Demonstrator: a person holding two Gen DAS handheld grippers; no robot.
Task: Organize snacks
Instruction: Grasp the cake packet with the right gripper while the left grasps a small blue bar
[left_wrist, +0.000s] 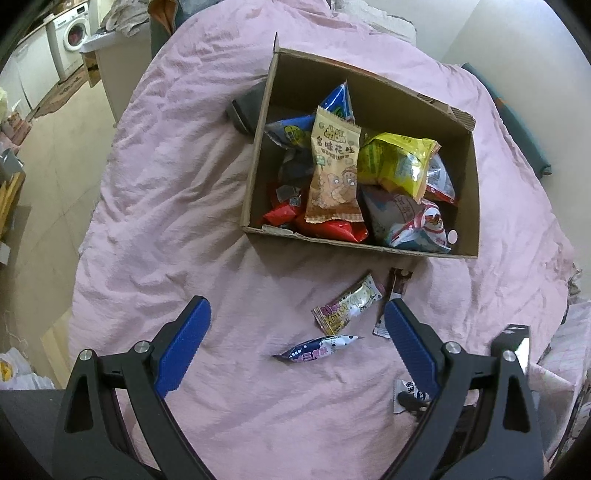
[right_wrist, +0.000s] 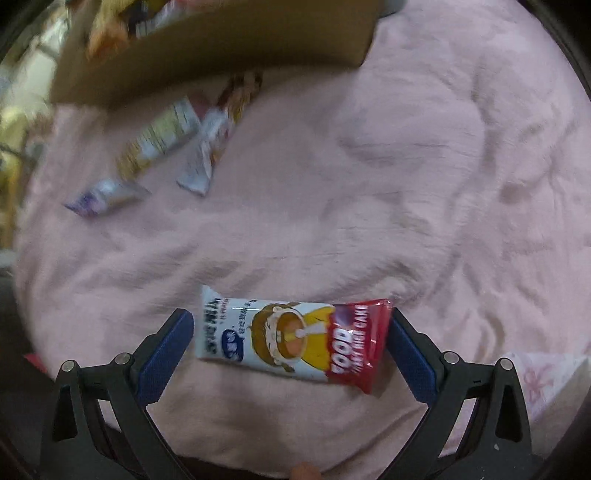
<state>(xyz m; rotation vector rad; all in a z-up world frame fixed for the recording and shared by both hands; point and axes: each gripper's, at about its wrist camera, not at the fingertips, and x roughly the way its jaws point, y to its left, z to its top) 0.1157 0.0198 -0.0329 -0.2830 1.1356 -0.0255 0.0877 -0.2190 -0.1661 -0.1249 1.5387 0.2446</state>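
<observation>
Snacks are piled in a cardboard box (left_wrist: 369, 92) set mid-bed on a wrinkled pink sheet (left_wrist: 166, 203), so loose packets (left_wrist: 347, 304) near its front wall can be gathered. The left gripper (left_wrist: 297, 345) is held wide. The right gripper (right_wrist: 291, 341) brackets a white-and-red packet (right_wrist: 295, 339); grip cannot be told. A washing machine (left_wrist: 72, 38) is seen beyond.

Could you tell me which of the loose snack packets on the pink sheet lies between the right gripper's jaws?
The white packet with the red end; it lies crosswise between the open right gripper, while the other loose packets sit farther off, near the cardboard box.
</observation>
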